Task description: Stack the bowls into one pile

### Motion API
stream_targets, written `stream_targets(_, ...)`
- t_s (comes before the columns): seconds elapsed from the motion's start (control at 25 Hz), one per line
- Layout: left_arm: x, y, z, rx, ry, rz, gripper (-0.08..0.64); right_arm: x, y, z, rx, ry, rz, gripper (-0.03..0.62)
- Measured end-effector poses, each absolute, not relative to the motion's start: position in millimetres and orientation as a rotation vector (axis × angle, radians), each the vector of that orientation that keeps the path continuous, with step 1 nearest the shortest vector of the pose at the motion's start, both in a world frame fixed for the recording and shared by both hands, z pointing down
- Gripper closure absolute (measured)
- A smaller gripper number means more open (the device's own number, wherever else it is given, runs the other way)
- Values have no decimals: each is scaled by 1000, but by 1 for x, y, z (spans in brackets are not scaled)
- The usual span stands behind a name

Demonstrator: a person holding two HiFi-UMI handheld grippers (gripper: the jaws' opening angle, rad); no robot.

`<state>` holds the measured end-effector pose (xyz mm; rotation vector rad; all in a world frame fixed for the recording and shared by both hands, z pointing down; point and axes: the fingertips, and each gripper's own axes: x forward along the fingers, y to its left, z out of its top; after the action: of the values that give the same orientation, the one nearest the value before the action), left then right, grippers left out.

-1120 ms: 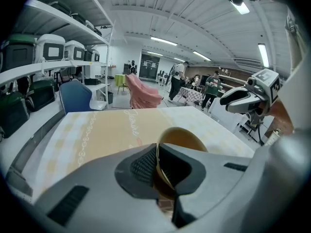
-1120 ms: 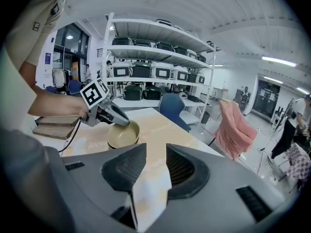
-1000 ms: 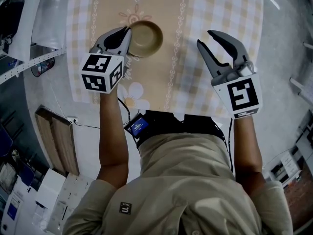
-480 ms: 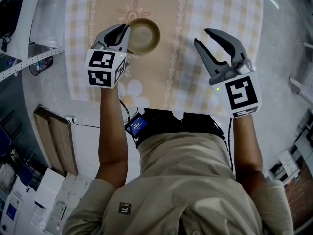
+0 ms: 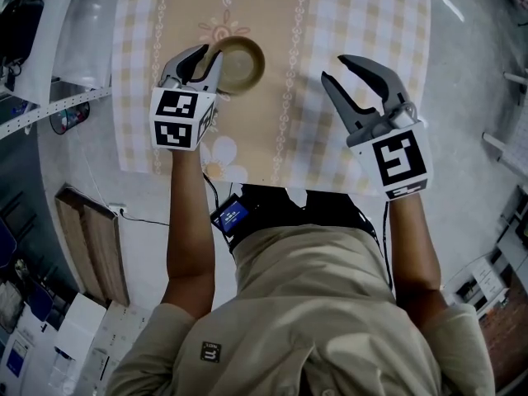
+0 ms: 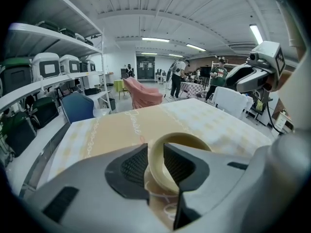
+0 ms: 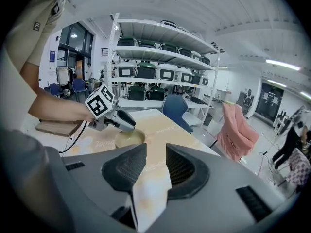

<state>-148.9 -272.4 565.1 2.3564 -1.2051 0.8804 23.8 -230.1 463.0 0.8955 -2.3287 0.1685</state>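
In the head view a single beige bowl (image 5: 241,64) hangs tilted over the checked tablecloth (image 5: 371,23). My left gripper (image 5: 213,56) is shut on its near rim. The left gripper view shows the rim pinched between the two pads, one pad inside the bowl (image 6: 182,144) and one outside, at the left gripper (image 6: 155,152). My right gripper (image 5: 332,67) hovers to the right of the bowl, apart from it, open with nothing between its fingers. In the right gripper view its jaws (image 7: 156,152) frame only cloth, and the bowl (image 7: 130,139) shows farther off under the left gripper (image 7: 124,124). No other bowl is in view.
The table's near edge (image 5: 247,180) runs just in front of the person's body. Shelves with bins (image 7: 160,72) stand beyond the table, along with a blue chair (image 6: 77,107) and a chair draped in pink cloth (image 7: 235,130). People stand far off in the room (image 6: 177,76).
The left gripper has rolled and the bowl has tipped with it, its mouth turning from facing up to more on edge. The right gripper has hardly shifted and stays open.
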Motion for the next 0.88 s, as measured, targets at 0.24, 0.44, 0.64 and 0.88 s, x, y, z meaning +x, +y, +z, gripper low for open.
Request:
stream_targets(0.24, -151, -268, 545, 2378, -1240, 879, 477, 28, -226, 445, 905, -2338, 141, 466)
stream_targets(0.44, -155, -264, 521, 2407, -1291, 871, 477, 30, -221, 428, 914, -2359, 106, 469)
stream_targets(0.64, -158, -256, 486, 2446, -1357, 853, 477, 30, -215, 406, 911, -2393, 67, 477)
stream_targets(0.88, -158, -234, 432, 2500, -1453, 810, 479, 34, -204, 372, 910, -2448, 27, 494)
